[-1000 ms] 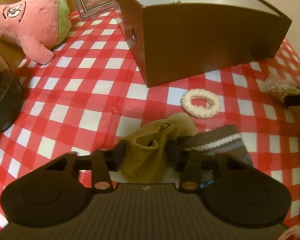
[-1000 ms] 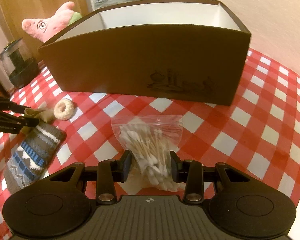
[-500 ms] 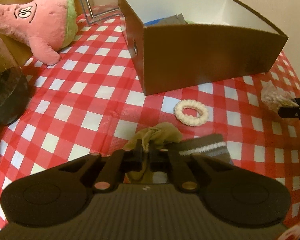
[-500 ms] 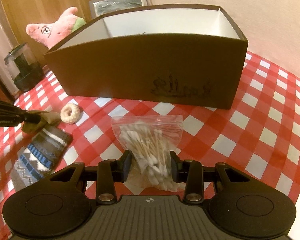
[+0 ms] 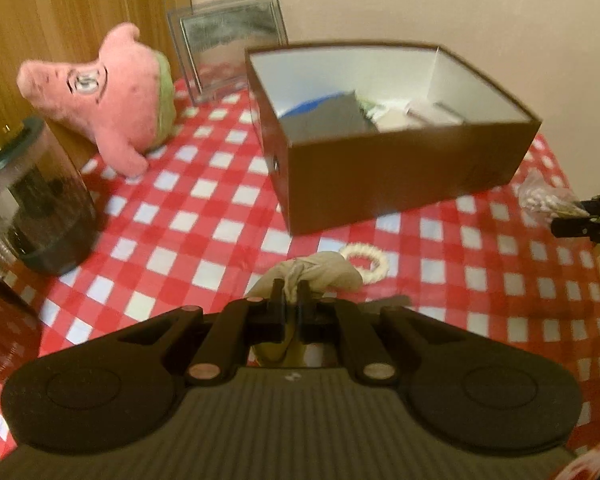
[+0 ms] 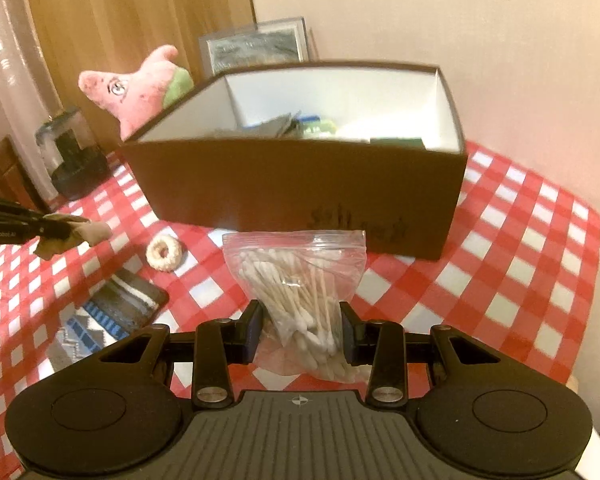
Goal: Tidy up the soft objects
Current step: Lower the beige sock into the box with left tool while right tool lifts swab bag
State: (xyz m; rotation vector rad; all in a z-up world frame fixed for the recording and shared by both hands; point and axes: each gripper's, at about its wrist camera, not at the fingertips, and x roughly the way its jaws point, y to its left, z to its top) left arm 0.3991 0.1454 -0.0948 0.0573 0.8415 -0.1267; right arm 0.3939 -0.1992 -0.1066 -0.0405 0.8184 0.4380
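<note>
Left to right. At 9 o'clock on the red-and-white checked tablecloth (image 5: 188, 216) sit a dark clear-walled canister (image 5: 36, 200) and a pink plush star toy (image 5: 112, 108), both untouched. Our left gripper (image 5: 291, 294) is clenched on a bunched olive-tan sock (image 5: 324, 276), which hangs clear of the cloth, just short of the cream knitted scrunchie ring (image 5: 366, 260) lying at 1 o'clock from the fingertips. A grey patterned knit sock (image 6: 112, 312) lies flat on the cloth at 9 o'clock in the right wrist view. The open brown cardboard box with white lining (image 5: 400, 184) sits at 12 o'clock, and soft items are already inside. Our right gripper (image 6: 302, 328) is grasping a clear zip bag of cotton swabs (image 6: 300, 280), pads pressed on its lower half, bag top pointing at the box front. Step in hand, as we read it: carrying both picks to the box. Next move calls for clearing the near wall, getting each load over the open top, then letting go; the limp sock may drag on the rim if we come in low. Versus a second ago: left jaws stood apart around the sock on the cloth, now pinched and raised; the box interior now shows in both views, so both grippers have come up.
</note>
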